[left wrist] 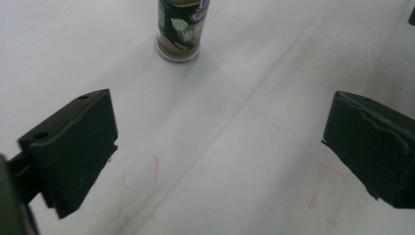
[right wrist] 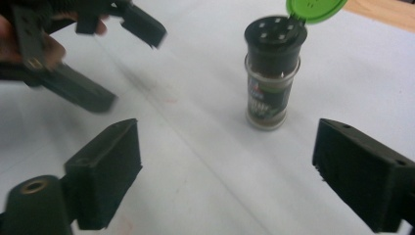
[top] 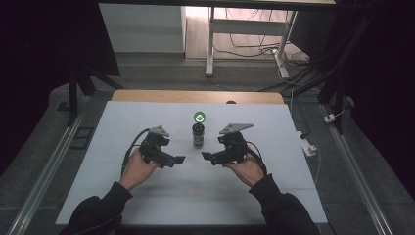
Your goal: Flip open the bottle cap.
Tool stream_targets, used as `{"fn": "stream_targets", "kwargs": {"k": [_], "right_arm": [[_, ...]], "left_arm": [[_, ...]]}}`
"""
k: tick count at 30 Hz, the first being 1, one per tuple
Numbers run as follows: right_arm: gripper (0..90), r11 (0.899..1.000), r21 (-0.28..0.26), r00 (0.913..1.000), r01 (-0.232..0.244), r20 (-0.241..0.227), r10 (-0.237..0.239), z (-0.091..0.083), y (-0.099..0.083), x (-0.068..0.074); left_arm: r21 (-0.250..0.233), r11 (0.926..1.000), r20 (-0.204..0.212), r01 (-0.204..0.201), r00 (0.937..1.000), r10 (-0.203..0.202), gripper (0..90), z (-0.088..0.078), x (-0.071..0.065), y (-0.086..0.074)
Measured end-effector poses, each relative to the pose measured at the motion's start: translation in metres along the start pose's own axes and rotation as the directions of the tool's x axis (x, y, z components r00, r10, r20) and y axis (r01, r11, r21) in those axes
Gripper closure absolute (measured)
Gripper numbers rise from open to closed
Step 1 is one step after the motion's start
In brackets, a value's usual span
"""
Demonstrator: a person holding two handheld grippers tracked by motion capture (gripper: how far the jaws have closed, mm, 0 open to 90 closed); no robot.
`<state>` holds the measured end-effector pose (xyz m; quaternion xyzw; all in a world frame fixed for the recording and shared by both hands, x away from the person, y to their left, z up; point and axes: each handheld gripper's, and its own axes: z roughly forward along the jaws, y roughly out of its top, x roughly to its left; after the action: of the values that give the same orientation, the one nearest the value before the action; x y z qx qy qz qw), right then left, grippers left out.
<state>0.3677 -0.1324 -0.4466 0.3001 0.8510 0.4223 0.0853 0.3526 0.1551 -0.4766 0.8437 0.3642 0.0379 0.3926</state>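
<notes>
From the high view, the spice jar stands upright mid-table on the white sheet, between and just beyond the left gripper and right gripper, both empty; the likely step is closing in on it, best done low on the body so it stays upright; in the left gripper view the jaws are spread, the jar ahead; in the right gripper view jaws spread too, its green flip lid open above a black shaker top.
</notes>
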Motion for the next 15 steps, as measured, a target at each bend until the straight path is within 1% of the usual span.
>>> {"fn": "stream_targets", "kwargs": {"k": [4, 7, 12, 15], "right_arm": [[2.2, 1.0, 0.0, 1.0, 0.007, 0.004, -0.007, -0.008, -0.007, 0.003], [0.5, 1.0, -0.003, 1.0, 0.01, 0.001, -0.01, -0.016, -0.013, 0.005], [0.0, 1.0, -0.005, 0.9999, 0.009, 0.009, -0.009, -0.029, -0.026, 0.008], [0.0, 1.0, -0.012, 0.9997, 0.007, 0.024, -0.007, -0.039, -0.035, 0.008]], "left_arm": [[-0.019, 0.9998, 0.003, 0.0, 1.0, 0.0, 0.0, -0.016, -0.006, -0.011], [-0.023, 0.9997, 0.007, -0.002, 1.0, 0.002, 0.0, -0.028, -0.01, -0.021], [-0.029, 0.9995, -0.019, -0.01, 0.9998, 0.009, 0.0, -0.048, -0.018, -0.04], [-0.04, 0.9992, -0.034, -0.003, 0.9994, 0.002, 0.0, -0.058, -0.021, -0.052]]}}
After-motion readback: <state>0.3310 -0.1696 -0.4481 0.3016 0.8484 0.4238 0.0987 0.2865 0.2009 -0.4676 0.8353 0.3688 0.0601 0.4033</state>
